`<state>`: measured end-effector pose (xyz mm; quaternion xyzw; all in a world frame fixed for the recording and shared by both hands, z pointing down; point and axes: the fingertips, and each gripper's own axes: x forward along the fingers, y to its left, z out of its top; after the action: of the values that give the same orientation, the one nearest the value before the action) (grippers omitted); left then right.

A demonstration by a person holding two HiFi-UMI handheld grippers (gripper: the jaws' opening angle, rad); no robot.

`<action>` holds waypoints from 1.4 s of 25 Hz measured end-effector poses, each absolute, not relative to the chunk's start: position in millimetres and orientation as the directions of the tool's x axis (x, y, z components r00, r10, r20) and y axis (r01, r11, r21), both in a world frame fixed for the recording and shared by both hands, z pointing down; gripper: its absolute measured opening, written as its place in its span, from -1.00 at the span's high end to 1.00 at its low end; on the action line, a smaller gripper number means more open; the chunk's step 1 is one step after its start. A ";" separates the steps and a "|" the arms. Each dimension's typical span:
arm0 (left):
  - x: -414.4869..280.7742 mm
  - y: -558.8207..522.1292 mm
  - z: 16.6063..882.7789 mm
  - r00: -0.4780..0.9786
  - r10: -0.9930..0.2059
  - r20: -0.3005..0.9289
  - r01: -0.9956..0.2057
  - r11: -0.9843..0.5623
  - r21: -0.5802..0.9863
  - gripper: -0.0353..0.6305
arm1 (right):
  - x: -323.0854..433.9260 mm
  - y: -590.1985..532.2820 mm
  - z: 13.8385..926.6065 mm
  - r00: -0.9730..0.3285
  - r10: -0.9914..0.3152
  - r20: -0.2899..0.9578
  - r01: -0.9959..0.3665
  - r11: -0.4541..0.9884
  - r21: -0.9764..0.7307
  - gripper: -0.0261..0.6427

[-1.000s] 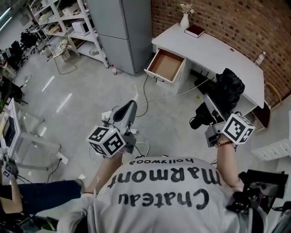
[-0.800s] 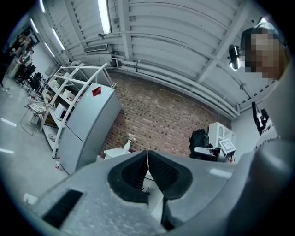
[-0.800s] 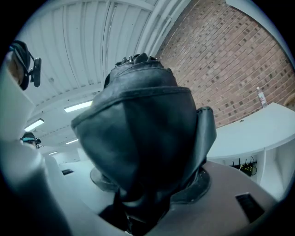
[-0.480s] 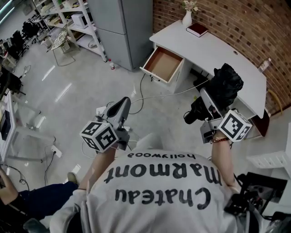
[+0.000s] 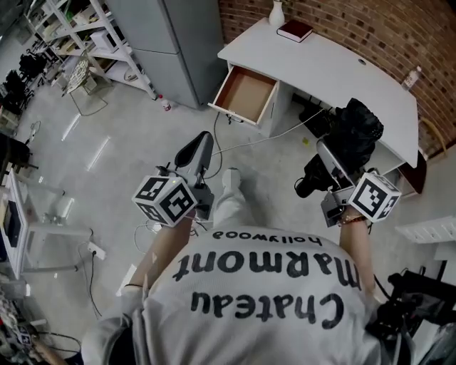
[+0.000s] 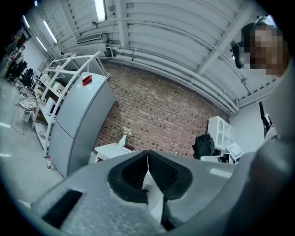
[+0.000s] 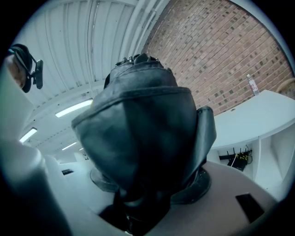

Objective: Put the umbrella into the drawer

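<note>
A black folded umbrella (image 5: pixel 354 128) is clamped upright in my right gripper (image 5: pixel 326 167), its fabric bunched above the jaws and its handle end toward the floor. In the right gripper view the umbrella (image 7: pixel 143 124) fills the space between the jaws and hides the fingertips. The drawer (image 5: pixel 246 93) stands pulled out of the white desk (image 5: pixel 335 68), its brown inside bare, ahead and left of the umbrella. My left gripper (image 5: pixel 201 142) is shut with nothing in it and points toward the drawer; in the left gripper view its pads (image 6: pixel 138 168) meet along a thin line at my left gripper (image 6: pixel 148 159).
A red book (image 5: pixel 294 30) and a white vase (image 5: pixel 276 13) sit on the desk's far end, a bottle (image 5: pixel 408 77) at its right. A grey cabinet (image 5: pixel 189 43) and shelving racks (image 5: pixel 92 43) stand left. Cables (image 5: pixel 239 146) trail across the floor below the drawer.
Both grippers have been carried forward toward the desk, so desk and drawer look nearer. The umbrella stays in the right gripper and the left jaws stay shut.
</note>
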<state>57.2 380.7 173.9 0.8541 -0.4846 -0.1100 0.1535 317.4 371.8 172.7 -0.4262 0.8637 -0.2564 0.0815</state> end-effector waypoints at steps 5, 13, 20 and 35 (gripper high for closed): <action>51.5 338.6 191.1 0.527 -0.848 -0.045 -0.767 -0.498 0.404 0.84 | 313.8 324.3 187.6 -0.598 -0.791 0.127 -0.729 0.470 -0.498 0.13; 1.4 229.7 217.2 0.494 -0.869 0.025 -0.778 -0.429 0.458 0.84 | 261.8 210.6 193.2 -0.628 -0.766 0.138 -0.704 0.483 -0.521 0.13; -42.1 120.8 211.4 0.532 -0.846 0.028 -0.764 -0.466 0.447 0.85 | 202.1 100.2 179.5 -0.658 -0.746 0.105 -0.667 0.511 -0.542 0.13; -103.9 -50.5 196.6 0.591 -0.807 -0.017 -0.727 -0.541 0.424 0.85 | 128.6 -57.9 164.6 -0.650 -0.760 0.008 -0.631 0.534 -0.563 0.13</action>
<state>-103.9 -50.5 196.6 0.8713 -0.4400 -0.1056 0.1898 128.6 -57.9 164.6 -0.4006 0.8676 -0.2690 0.1199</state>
